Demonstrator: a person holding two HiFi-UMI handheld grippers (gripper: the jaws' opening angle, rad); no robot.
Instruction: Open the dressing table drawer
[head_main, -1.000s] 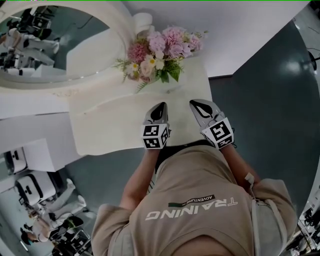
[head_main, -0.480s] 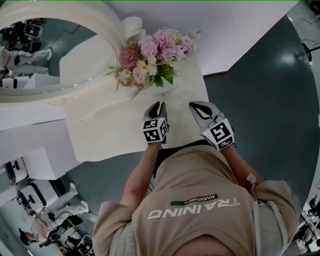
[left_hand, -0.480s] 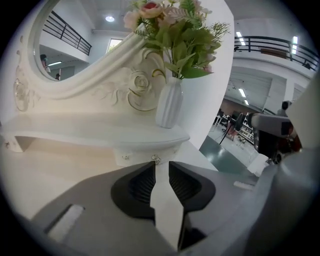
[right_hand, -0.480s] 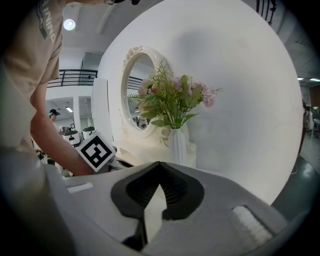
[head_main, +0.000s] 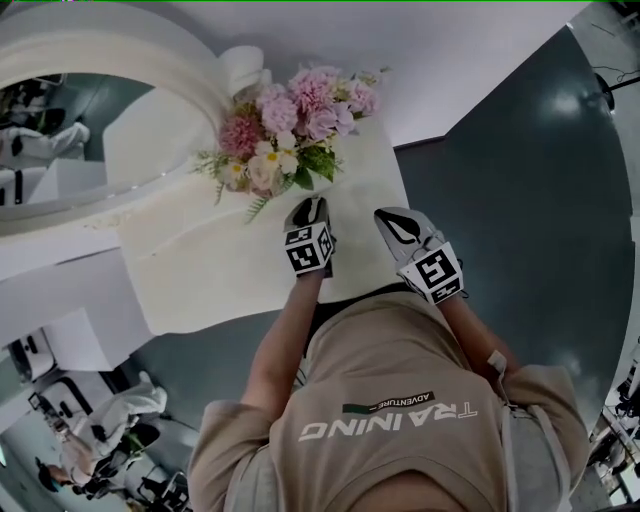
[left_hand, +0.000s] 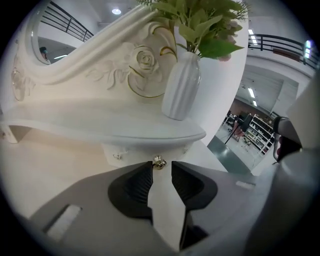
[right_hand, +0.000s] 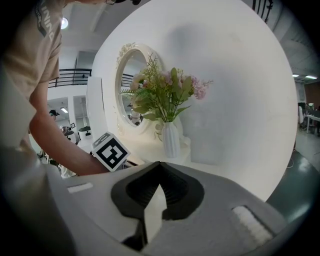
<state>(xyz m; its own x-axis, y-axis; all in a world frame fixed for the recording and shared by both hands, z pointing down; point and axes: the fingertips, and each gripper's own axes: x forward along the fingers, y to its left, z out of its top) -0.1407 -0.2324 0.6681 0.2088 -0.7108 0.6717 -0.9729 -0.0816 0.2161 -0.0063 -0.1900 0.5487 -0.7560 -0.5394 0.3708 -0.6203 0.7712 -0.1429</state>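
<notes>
**Left gripper spread at the drawer knob, right gripper closed beside it**

The person leans over the white carved dressing table (head_main: 230, 270), both arms reaching forward from a beige shirt (head_main: 390, 400). The bare left forearm (head_main: 285, 340) stretches out straight. It carries the left gripper (head_main: 311, 205) tilted downward over the tabletop, just near of the bouquet of pink flowers (head_main: 300, 110).

The left gripper view shows its jaws, which have just been opening, standing well apart. The small round gold knob (left_hand: 159, 162) sits right at their tips, in line with the gap, and the ribbed black pads (left_hand: 137, 185) do not press on it. That knob belongs to the small white drawer front (left_hand: 131, 151). The drawer is tucked shut under the raised curved shelf (left_hand: 100, 127) at the far side of the table. On the shelf, above and slightly right of the knob, stands the ribbed white ceramic vase (left_hand: 181, 87).

The right gripper (head_main: 383, 214) hangs to the right of the left one, near it but apart, over the table's near right part. It points less steeply, toward the far wall. Its jaws meet at the tips with nothing gripped. The oval mirror (head_main: 60, 130) rises at the far left.
</notes>
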